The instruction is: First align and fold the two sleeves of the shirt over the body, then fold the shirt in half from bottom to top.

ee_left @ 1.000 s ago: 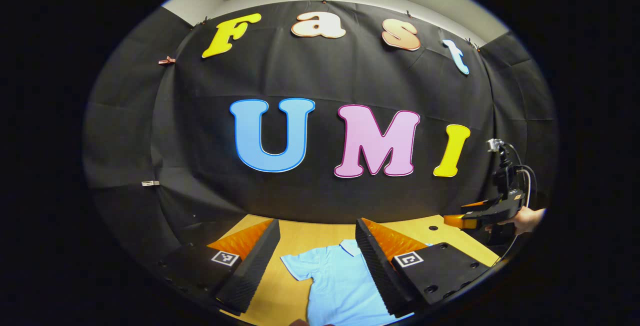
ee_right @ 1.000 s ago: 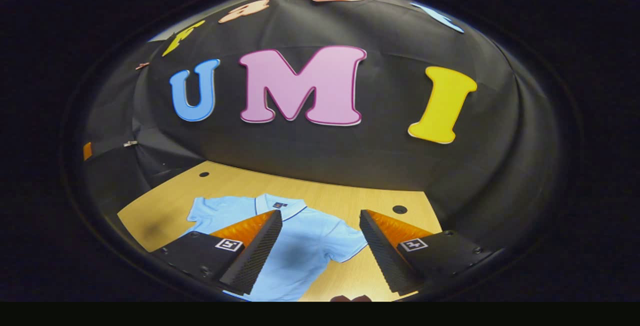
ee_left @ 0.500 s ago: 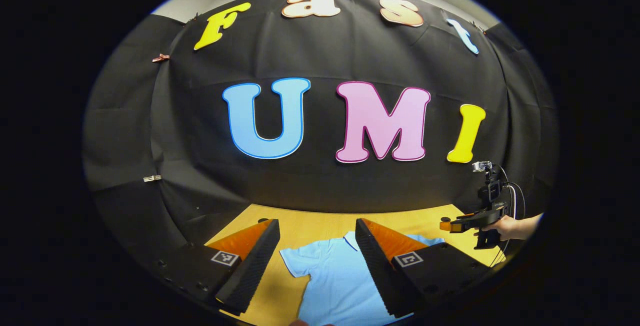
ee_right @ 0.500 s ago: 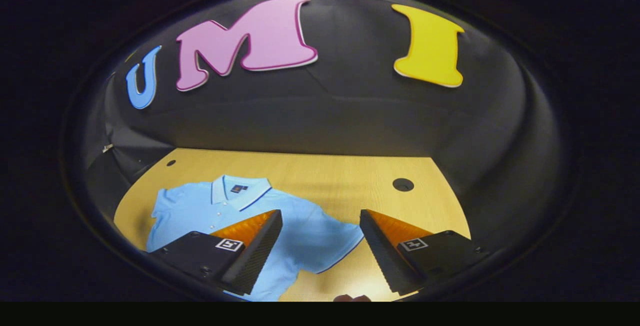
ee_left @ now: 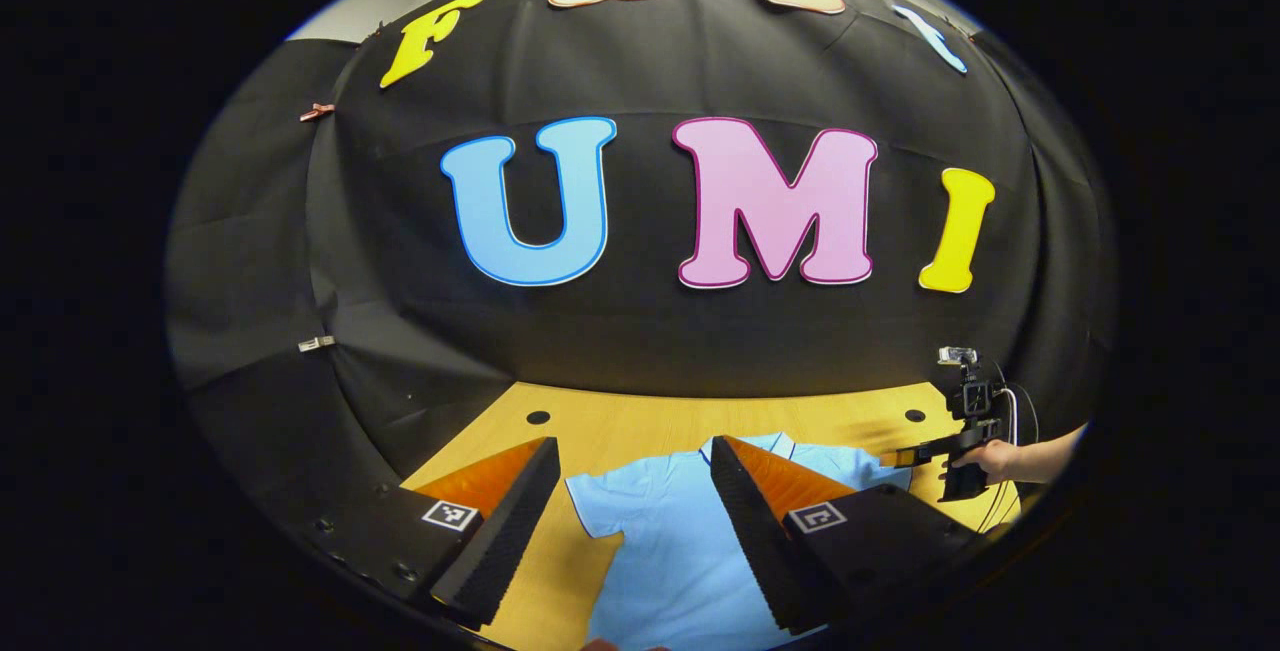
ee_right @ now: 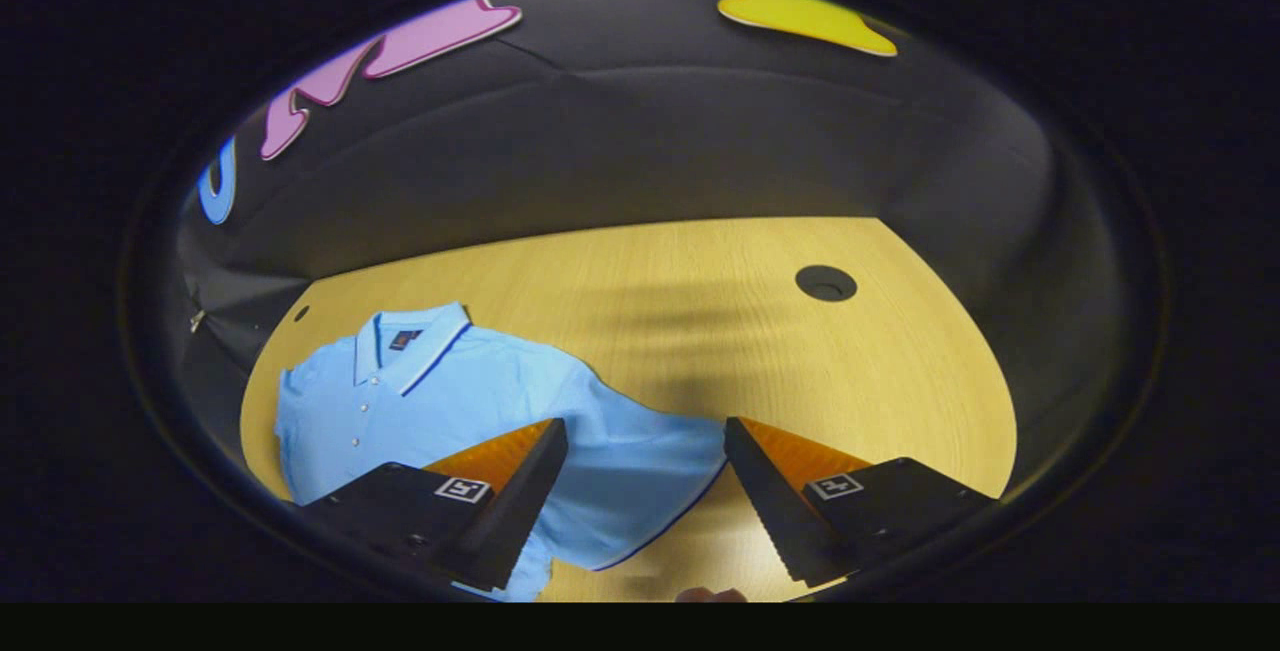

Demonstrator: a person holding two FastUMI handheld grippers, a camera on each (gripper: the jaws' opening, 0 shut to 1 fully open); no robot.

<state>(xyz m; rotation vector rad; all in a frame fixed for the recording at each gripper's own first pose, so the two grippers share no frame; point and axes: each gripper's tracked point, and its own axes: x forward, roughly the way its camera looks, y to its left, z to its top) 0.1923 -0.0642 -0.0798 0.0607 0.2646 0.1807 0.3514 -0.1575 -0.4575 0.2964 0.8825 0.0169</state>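
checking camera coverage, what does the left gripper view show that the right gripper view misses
Left gripper view alone: the right claw seen from outside, held by a hand over the table's far right.

Right gripper view alone: the shirt's button placket and collar tag.

Both: the light blue shirt flat and unfolded on the wooden table, with each view's own claw open above it, the left claw over the shirt's body.

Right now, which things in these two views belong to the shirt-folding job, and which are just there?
Belongs to the job:
- light blue shirt, lying flat and unfolded
- its sleeve between the right gripper's open fingers
- left gripper, open
- right gripper, open

Just there:
- wooden table
- round holes in the table
- clips on the booth's cloth
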